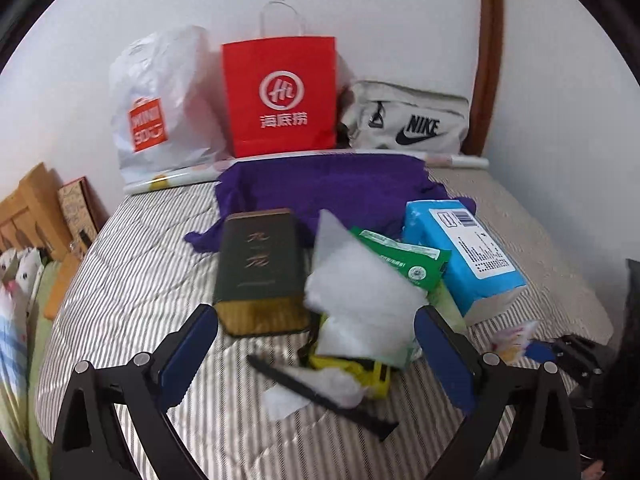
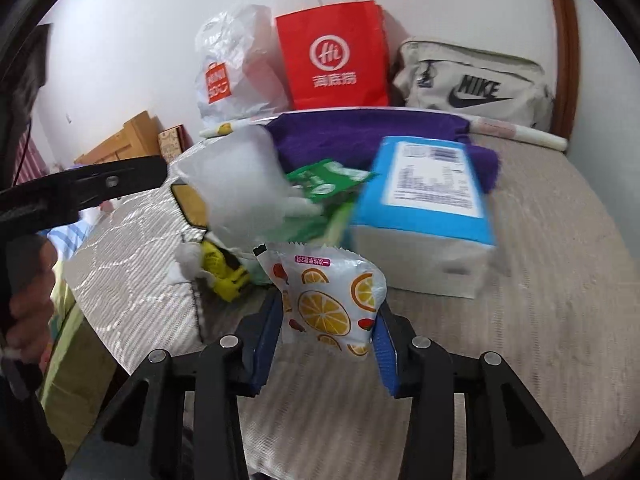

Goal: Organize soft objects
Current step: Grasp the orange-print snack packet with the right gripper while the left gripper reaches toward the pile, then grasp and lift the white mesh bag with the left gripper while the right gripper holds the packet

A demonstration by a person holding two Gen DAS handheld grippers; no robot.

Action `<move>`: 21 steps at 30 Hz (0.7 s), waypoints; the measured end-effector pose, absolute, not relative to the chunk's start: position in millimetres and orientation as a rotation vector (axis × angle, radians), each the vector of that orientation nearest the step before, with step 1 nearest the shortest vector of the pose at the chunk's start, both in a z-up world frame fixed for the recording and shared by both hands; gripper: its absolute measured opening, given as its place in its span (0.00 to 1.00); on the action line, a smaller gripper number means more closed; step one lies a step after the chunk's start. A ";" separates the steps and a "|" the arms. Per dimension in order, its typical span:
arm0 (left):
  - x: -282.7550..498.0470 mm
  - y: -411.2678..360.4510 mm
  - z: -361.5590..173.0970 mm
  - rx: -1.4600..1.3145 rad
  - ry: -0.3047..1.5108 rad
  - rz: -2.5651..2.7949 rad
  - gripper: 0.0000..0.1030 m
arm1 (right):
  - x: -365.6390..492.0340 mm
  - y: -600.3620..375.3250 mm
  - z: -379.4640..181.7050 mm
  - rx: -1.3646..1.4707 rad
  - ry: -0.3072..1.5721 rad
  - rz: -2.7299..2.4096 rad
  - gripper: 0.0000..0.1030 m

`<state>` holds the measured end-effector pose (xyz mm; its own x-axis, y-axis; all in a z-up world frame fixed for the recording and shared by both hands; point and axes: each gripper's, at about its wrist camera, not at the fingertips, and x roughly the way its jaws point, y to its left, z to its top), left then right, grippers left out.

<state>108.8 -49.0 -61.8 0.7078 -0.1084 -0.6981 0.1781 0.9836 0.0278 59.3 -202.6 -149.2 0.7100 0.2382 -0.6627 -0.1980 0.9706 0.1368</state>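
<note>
1. Right gripper: jaws clamped on an orange-print packet, held upright above the near part of the bed.
2. Left gripper: jaws wide apart, holding nothing, hovering over the pile at the near middle of the bed.
3. White plastic pouch: topmost in the pile, lying between the open left fingers; blurred in both views.
4. Green packet: partly under the white pouch, touching the blue tissue pack.
5. Blue tissue pack: right of the pile, label side up, toward the bed's right edge.
6. Dark box: gold lettering, lying flat just left of the white pouch.
7. Yellow-and-black item: under the pouch at the near side; kind cannot be told.
8. Purple cloth: spread behind the pile, toward the bed's far edge.
9. Far edge, against the wall, left to right: white plastic bag, red paper bag, grey Nike bag.
10. Paper roll: lying along the far edge, before the bags.
</note>
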 end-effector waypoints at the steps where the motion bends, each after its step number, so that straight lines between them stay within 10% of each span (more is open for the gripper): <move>1: 114.4 -56.0 -63.3 0.111 0.770 -0.155 0.97 | 58.5 -208.6 -149.0 0.058 0.742 0.231 0.42; 9: 139.1 -76.7 -74.5 0.169 0.782 -0.121 0.75 | 61.7 -252.3 -151.3 0.090 0.746 0.137 0.42; 14: 146.1 -73.1 -81.1 0.155 0.808 -0.143 0.35 | 68.3 -259.1 -152.3 0.106 0.752 0.126 0.42; 21: 143.4 -60.9 -71.7 0.108 0.761 -0.189 0.11 | 69.4 -256.9 -150.2 0.106 0.758 0.127 0.42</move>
